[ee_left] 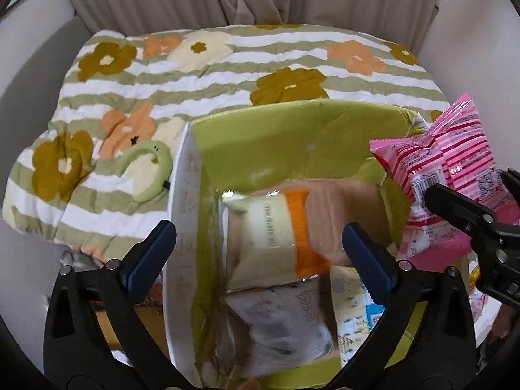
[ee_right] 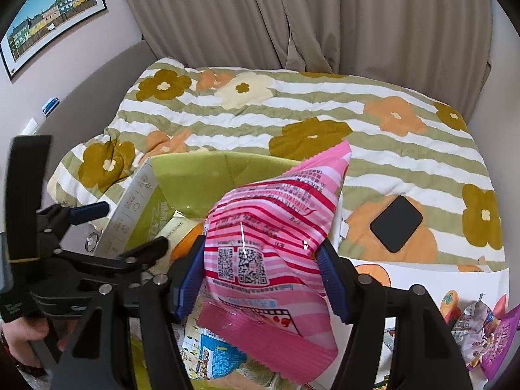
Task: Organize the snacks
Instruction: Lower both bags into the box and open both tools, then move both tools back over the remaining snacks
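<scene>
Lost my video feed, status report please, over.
Left gripper open over green box. Right gripper shut on pink snack bag. Nothing blocking.

The quilt (ee_right: 325, 120) bore green and white stripes with mustard, orange and cream flowers. The box (ee_left: 292, 136) was lime green inside. The snack bag (ee_right: 269, 243) was pink with red and white stripes. The pads (ee_left: 152, 253) were blue.

Box (ee_left: 292, 136) below and ahead of the left jaws — packets (ee_left: 276, 237) inside; wrapped snack (ee_right: 269, 247) between the right jaws.
</scene>
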{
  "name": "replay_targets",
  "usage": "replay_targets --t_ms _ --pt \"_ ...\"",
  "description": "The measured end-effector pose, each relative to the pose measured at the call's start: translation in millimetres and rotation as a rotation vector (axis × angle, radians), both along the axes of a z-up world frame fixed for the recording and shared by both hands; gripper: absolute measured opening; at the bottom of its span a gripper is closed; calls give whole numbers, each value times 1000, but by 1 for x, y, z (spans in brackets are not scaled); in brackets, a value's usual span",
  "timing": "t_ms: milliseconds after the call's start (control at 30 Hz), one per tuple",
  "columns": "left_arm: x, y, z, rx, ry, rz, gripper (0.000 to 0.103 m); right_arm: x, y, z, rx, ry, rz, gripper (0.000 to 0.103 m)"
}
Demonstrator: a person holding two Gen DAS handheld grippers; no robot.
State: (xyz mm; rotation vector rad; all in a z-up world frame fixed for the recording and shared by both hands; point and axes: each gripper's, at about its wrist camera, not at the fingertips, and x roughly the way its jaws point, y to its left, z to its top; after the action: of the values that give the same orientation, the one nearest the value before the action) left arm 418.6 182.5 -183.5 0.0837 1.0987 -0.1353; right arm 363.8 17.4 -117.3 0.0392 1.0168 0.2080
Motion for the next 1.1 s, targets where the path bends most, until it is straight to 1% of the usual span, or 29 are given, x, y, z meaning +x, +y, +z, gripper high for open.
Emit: replay_targets --t_ms 167,367,433,467,500,533,600,667,833,933,1000,1100 --pt "-16 13 2 -35 7 47 101 6 7 -6 0 17 42 61" --pt "-23 16 1 -37 10 71 101 20 15 -20 3 52 66 64" --pt "-24 17 0 -33 9 76 101 24 17 -24 14 48 68 69" --pt "-26 18 1 -30 9 80 101 25 17 -24 11 37 64 82" --pt "-27 19 1 -27 9 84 101 24 18 -24 6 23 64 100" --pt "-28 20 1 -26 8 86 101 24 18 -23 -2 13 69 103" --pt "-33 21 1 -21 5 93 101 19 20 -21 -24 -7 88 103" --pt "-37 22 1 -19 5 97 101 14 21 -21 -34 -7 97 103" --pt "-48 24 8 -21 -4 104 101 4 20 -13 -17 -12 104 103" --pt "-58 25 21 -23 -30 106 101 -7 18 3 -18 -42 102 103" --pt "-66 22 33 -7 -56 108 101 -19 16 17 -28 -55 93 103" --pt "-79 17 51 -13 -98 89 101 -37 8 37 -17 -87 70 103"
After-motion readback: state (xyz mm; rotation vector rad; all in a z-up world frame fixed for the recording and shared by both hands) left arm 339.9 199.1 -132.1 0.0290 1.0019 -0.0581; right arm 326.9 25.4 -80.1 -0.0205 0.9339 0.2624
